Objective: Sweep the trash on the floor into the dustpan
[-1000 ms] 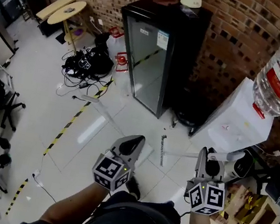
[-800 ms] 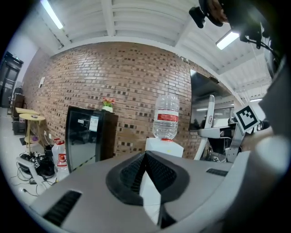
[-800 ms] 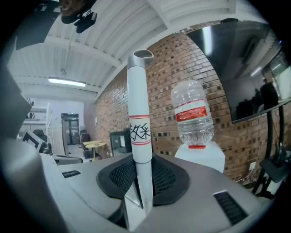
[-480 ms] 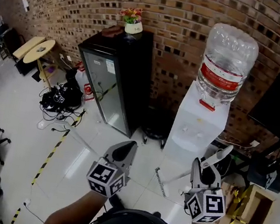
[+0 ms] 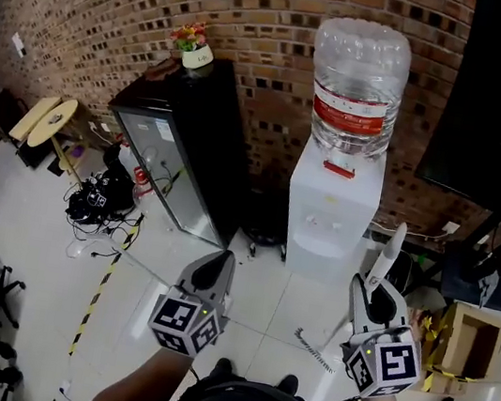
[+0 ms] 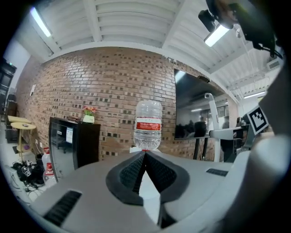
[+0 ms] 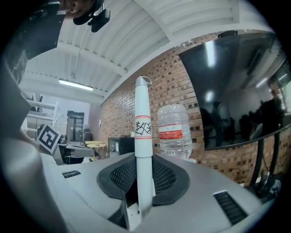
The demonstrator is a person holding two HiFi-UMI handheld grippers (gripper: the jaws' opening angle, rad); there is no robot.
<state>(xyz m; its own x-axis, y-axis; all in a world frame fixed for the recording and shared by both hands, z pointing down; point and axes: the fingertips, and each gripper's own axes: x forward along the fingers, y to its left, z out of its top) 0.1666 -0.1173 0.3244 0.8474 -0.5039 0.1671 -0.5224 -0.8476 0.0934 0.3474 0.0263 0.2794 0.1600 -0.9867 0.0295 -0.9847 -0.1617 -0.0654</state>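
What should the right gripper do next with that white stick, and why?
Probably drag the stick's toothed end across the floor, looking for trash. The right gripper is shut on the stick, the toothed end is already down low, and I can't see any trash from here. The left gripper is shut on nothing.

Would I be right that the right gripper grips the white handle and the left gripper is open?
Not quite: the left gripper is shut, jaws together and empty, as the left gripper view shows. The right gripper does grip the white handle.
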